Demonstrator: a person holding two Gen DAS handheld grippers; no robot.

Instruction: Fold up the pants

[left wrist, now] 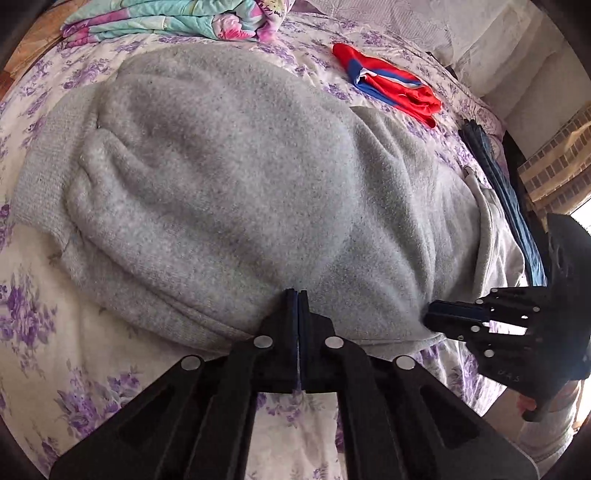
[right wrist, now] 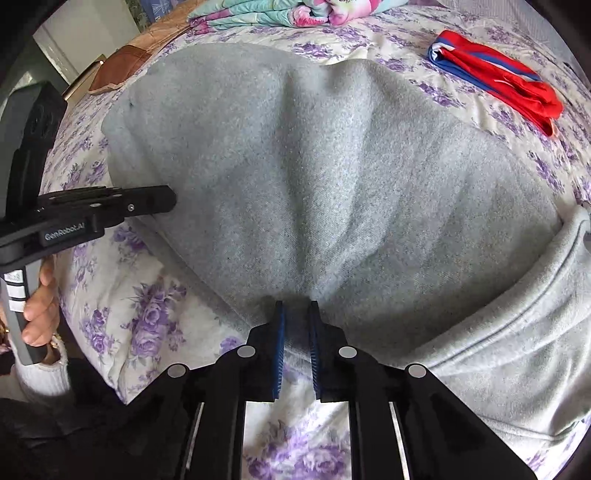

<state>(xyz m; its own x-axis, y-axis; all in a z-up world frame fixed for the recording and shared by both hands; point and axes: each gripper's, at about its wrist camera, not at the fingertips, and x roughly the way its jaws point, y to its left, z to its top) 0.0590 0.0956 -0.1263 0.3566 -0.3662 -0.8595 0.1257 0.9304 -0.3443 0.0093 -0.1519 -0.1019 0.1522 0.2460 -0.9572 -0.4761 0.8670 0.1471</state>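
A red and blue garment (left wrist: pixel 388 83) lay crumpled on the bed beyond the far right corner of the grey pants (left wrist: pixel 236 192), apart from them. A folded floral quilt (left wrist: pixel 177 18) in turquoise and pink rested at the far edge of the bed, past the pants. A dark blue garment (left wrist: pixel 506 192) lay just beside the right edge of the pants, near the bed's side. In the right wrist view a brown cushion (right wrist: pixel 122 62) sat beyond the far left corner of the pants. Nothing lay on top of the pants. The surface was a bed covered by a white sheet (left wrist: pixel 33 314) printed with purple flowers; a pale wall (left wrist: pixel 517 55) stood beyond the red garment. The pants were spread across the middle of the bed, of fleecy grey fabric, with a ribbed band at the left end and a paler, seamed section at the right end; shallow creases ran toward the near edge. The left claw (left wrist: pixel 297 295) was closed to a narrow slit on the near edge of the pants. The right claw (right wrist: pixel 297 306) stood slightly parted, pinching a fold of the near edge of the pants between its blue pads (right wrist: pixel 279 350). Both claws met the same near edge, the right one nearer the paler end.
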